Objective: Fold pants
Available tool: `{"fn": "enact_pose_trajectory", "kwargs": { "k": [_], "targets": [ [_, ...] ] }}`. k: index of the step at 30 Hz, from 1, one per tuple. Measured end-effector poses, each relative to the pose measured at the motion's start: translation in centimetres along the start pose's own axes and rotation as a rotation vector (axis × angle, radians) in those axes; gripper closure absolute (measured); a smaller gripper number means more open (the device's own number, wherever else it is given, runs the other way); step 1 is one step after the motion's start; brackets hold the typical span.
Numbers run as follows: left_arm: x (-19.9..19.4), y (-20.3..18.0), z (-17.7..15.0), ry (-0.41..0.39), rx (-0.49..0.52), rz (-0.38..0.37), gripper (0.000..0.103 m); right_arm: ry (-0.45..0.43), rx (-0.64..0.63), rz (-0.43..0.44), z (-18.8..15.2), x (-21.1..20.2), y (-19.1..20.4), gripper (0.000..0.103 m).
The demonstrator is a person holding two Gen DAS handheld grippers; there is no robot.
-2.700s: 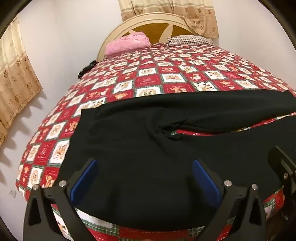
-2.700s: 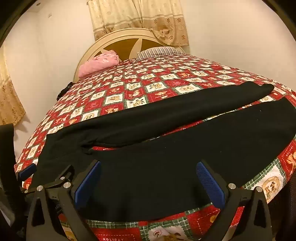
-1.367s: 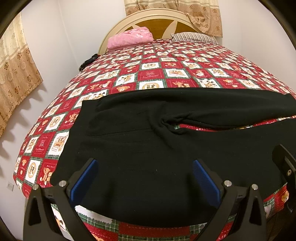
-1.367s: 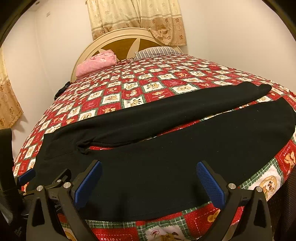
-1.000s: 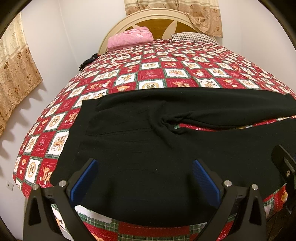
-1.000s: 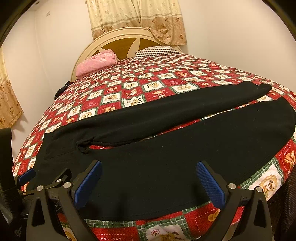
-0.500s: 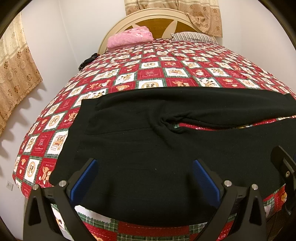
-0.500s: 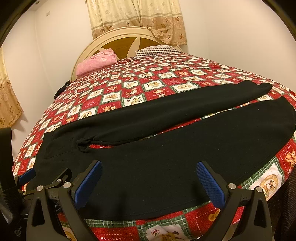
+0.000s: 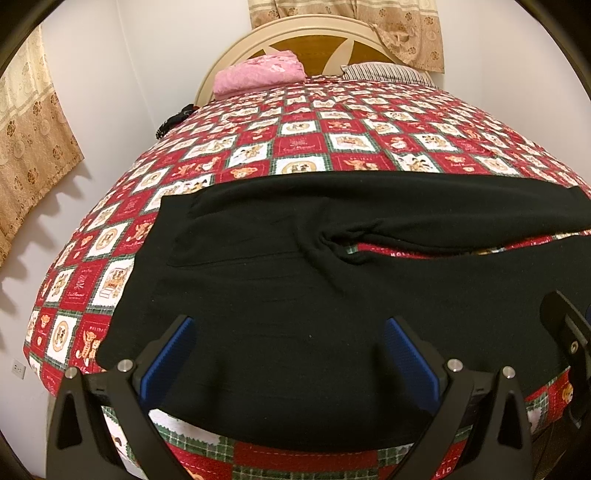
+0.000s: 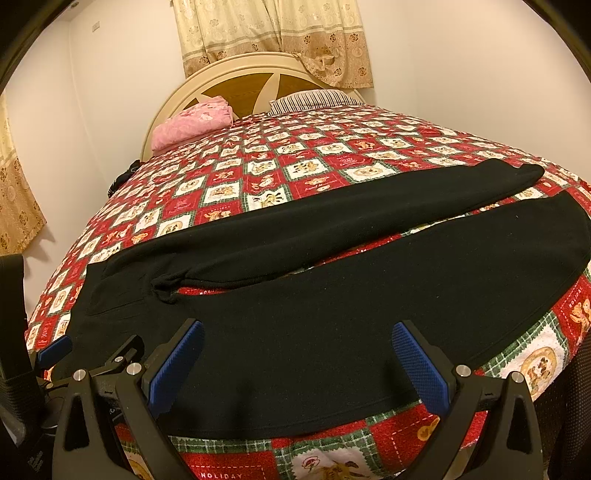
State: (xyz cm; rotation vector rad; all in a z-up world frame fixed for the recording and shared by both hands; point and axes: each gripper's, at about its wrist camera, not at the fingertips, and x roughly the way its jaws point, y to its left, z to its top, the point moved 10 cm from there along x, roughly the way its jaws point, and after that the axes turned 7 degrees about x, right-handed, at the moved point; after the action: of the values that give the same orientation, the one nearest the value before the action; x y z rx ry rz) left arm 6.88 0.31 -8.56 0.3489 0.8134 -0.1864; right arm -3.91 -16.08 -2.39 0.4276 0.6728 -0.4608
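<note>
The left gripper (image 9: 288, 354) stands spread wide, its two blue-padded fingers (image 9: 168, 360) far apart with nothing between them, poised over the near edge of the black pants (image 9: 295, 295) without visibly touching the cloth. The right gripper (image 10: 297, 360) is likewise released and wide, its blue pads (image 10: 421, 367) apart and gripping nothing; it sits over the near trouser leg, and contact with the fabric cannot be made out.

The pants lie spread flat across the foot of the bed, on a red, white and green patchwork quilt (image 9: 303, 144). The waistband is at the left, and both legs run to the right (a narrow strip of quilt shows between them, starting at the crotch). In the right wrist view the far leg's cuff (image 10: 517, 175) lies near the right edge of the quilt.

At the headboard (image 10: 236, 79) rest a folded pink blanket (image 9: 258, 74) and a striped pillow (image 10: 314, 98). Patterned beige curtains (image 10: 273, 33) hang behind.
</note>
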Motion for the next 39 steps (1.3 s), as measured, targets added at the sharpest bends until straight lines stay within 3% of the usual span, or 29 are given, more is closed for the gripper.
{"fn": "enact_pose_trajectory", "kwargs": {
  "k": [16,22,27,30,35,39],
  "targets": [
    [0.8,1.3,0.6,0.014,0.010,-0.018,0.000,0.007,-0.009,0.001,0.1,0.7,0.0,0.001],
    [2.0,7.1,2.0,0.029,-0.086,-0.089,0.000,0.043,-0.080,0.066,1.9,1.9,0.5,0.001],
    [4.0,14.2,5.3,0.011,-0.136,-0.078,0.000,0.085,-0.222,0.079,5.2,4.3,1.2,0.001],
    [6.9,17.4,7.4,0.026,-0.192,-0.115,0.012,0.089,-0.273,0.105,7.3,5.7,2.2,0.001],
    [13.4,18.9,8.2,0.161,-0.264,-0.168,0.031,0.100,-0.320,0.150,9.7,8.8,3.6,0.002],
    [16.6,18.6,7.8,0.229,-0.263,-0.158,0.032,0.158,-0.344,0.157,11.2,12.7,4.0,0.002]
  ]
}}
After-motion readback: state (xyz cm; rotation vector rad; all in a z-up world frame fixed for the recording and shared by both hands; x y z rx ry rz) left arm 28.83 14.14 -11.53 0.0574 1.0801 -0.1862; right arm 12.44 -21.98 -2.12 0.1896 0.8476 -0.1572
